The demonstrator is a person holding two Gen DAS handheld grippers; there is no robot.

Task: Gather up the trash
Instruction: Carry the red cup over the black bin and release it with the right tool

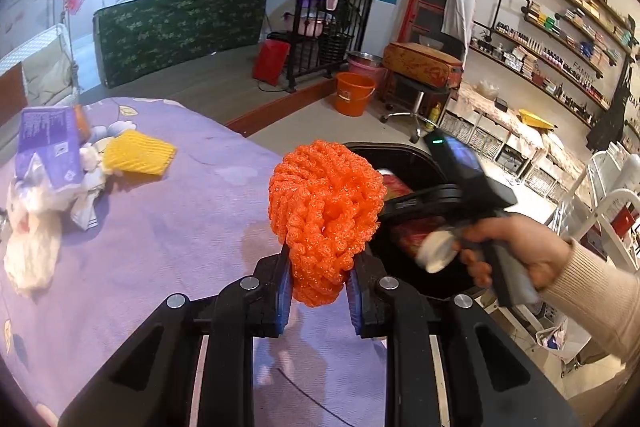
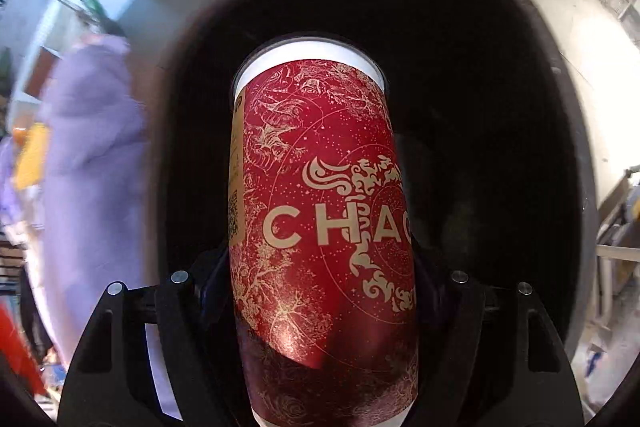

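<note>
My left gripper (image 1: 318,287) is shut on an orange foam net (image 1: 324,219) and holds it above the purple bedspread (image 1: 160,247), near the black trash bin (image 1: 404,155). My right gripper (image 2: 320,267) is shut on a red paper cup (image 2: 320,207) marked "CHA", held over the dark opening of the bin (image 2: 500,107). In the left wrist view the right gripper (image 1: 432,215) shows over the bin with the cup. On the bed at the left lie a yellow foam net (image 1: 138,153), a purple packet (image 1: 48,147) and crumpled white tissue (image 1: 32,251).
An orange bucket (image 1: 354,93) and a stool with a patterned case (image 1: 424,67) stand on the floor beyond the bin. Shelves line the right wall. A green-covered counter (image 1: 180,27) stands at the back.
</note>
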